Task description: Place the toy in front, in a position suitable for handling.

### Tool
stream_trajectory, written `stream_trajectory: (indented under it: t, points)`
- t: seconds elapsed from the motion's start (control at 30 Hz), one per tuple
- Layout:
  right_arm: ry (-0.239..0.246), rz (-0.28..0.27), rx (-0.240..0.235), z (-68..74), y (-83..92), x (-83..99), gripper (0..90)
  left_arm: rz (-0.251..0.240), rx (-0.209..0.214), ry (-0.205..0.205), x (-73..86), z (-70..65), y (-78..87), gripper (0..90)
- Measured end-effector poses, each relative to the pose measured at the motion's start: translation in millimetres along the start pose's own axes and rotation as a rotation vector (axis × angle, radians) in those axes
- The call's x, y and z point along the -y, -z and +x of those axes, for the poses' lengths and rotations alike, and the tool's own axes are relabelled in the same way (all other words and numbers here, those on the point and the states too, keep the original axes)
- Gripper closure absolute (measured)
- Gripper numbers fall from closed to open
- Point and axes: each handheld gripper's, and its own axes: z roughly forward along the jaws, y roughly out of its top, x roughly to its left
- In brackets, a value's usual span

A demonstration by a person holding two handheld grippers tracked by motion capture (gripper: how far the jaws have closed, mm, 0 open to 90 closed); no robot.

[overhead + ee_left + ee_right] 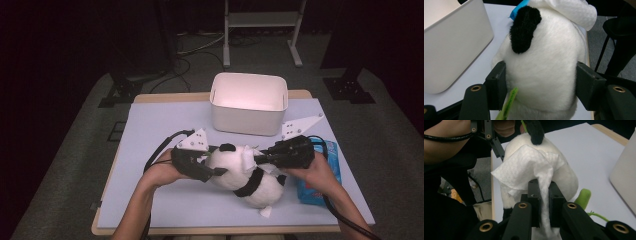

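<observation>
A white and black plush panda (pixel 240 172) lies on the pale blue mat, between my two grippers. My left gripper (pixel 216 161) comes in from the left, and its jaws squeeze the sides of the panda's head (pixel 544 75). In the left gripper view a black ear (pixel 524 27) stands above the grip. My right gripper (pixel 257 159) comes in from the right, shut on a white wipe (pixel 524 167). The wipe lies draped against the top of the panda's head (pixel 566 177). A green plush piece (pixel 582 197) sticks out beside the panda.
A white bin (pixel 248 102) stands open behind the panda at the back of the mat (pixel 150 130). A blue wipe pack (pixel 320 185) lies under the right hand. A small white scrap (pixel 265 211) lies at the panda's near end.
</observation>
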Motion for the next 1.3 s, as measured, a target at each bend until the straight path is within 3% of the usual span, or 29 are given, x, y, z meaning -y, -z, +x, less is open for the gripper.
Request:
stream_trajectory:
  t: [0.2, 0.57, 0.8, 0.93, 0.97, 1.07, 1.3]
  points:
    - [-0.038, 0.068, 0.007, -3.7, -4.1, 24.2, 82.5, -0.008, 0.019, 0.025, 4.1, 3.0, -4.9, 33.8]
    - [-0.043, 0.089, 0.005, -0.6, -0.2, 36.2, 83.0, -0.061, 0.054, 0.093, 11.6, 4.7, -4.9, 18.5]
    - [-0.07, 0.083, 0.014, -3.5, 8.9, 46.5, 83.0, -0.036, 0.062, 0.119, 26.5, 10.8, -9.1, 10.7]
    - [-0.083, 0.069, 0.015, -5.5, 12.8, 51.8, 83.0, -0.061, 0.119, 0.123, 32.8, 11.1, -21.6, 13.4]
    - [-0.091, 0.062, 0.011, -5.4, 12.9, 52.7, 82.9, -0.073, 0.106, 0.104, 32.2, 9.1, -23.8, 20.4]
    - [-0.09, 0.042, 0.017, -5.4, 13.4, 54.1, 83.0, -0.109, 0.085, 0.107, 28.0, 8.8, -21.9, 29.8]
    - [-0.107, -0.012, 0.008, -7.1, 18.9, 51.3, 83.0, -0.13, 0.048, 0.068, 15.8, 6.6, -9.9, 34.5]
